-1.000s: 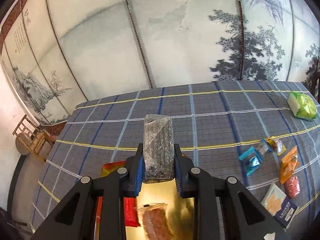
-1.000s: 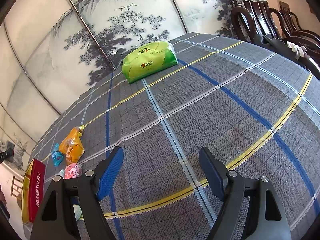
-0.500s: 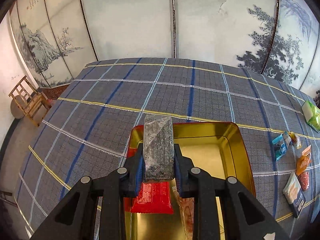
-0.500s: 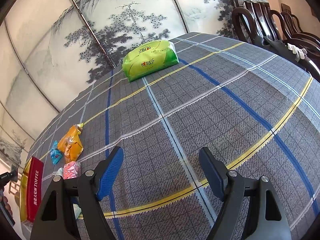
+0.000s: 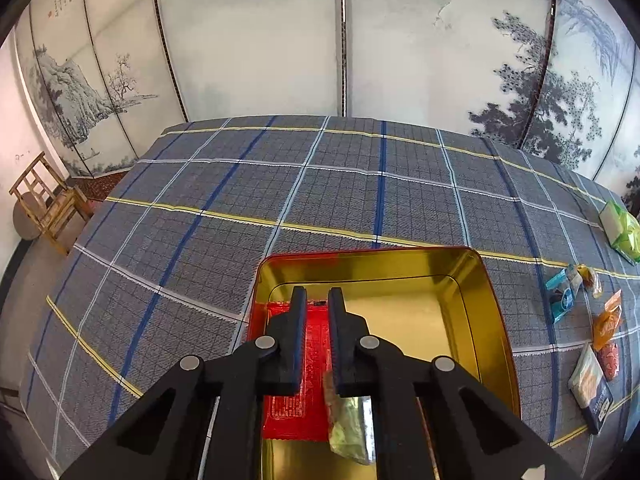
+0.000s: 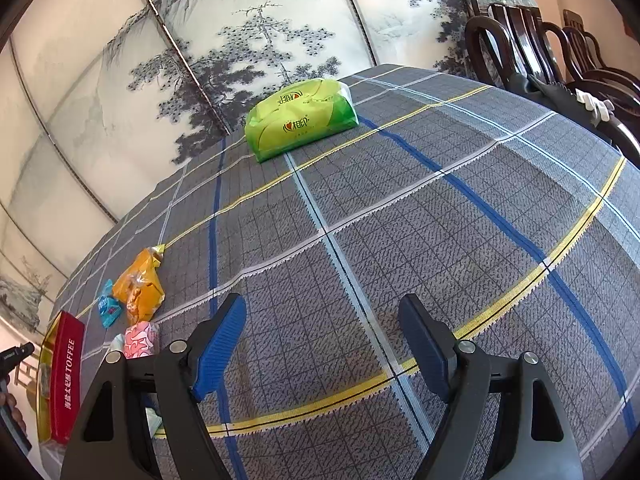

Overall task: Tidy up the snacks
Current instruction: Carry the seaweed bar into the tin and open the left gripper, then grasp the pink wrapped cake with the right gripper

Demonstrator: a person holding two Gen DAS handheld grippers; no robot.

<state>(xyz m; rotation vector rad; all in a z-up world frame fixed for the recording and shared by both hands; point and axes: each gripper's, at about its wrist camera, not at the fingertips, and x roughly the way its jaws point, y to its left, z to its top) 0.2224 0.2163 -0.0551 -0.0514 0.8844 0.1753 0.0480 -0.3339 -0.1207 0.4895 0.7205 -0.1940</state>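
Note:
A gold tin with red outer walls [image 5: 492, 304] sits on the plaid tablecloth. Inside it lie a red packet [image 5: 296, 408] and a silvery-green foil packet [image 5: 352, 428]. My left gripper [image 5: 318, 300] hovers over the tin's left part, its fingers nearly closed with a narrow gap and nothing between them. The foil packet lies below the right finger. My right gripper [image 6: 322, 336] is open and empty, low over the cloth. Loose snacks lie left of it: an orange packet [image 6: 140, 290], a blue candy [image 6: 108, 308] and a pink packet [image 6: 140, 338].
A green tissue pack [image 6: 300, 118] lies at the far side of the table. The tin's red side reading TOFFEE [image 6: 66, 376] shows at the left edge. Dark wooden chairs [image 6: 532, 40] stand at the right. A small wooden chair [image 5: 44, 204] stands on the floor at left.
My left gripper let go of the silver foil packet, which now lies in the tin, and its fingers have closed in. The right gripper has barely moved.

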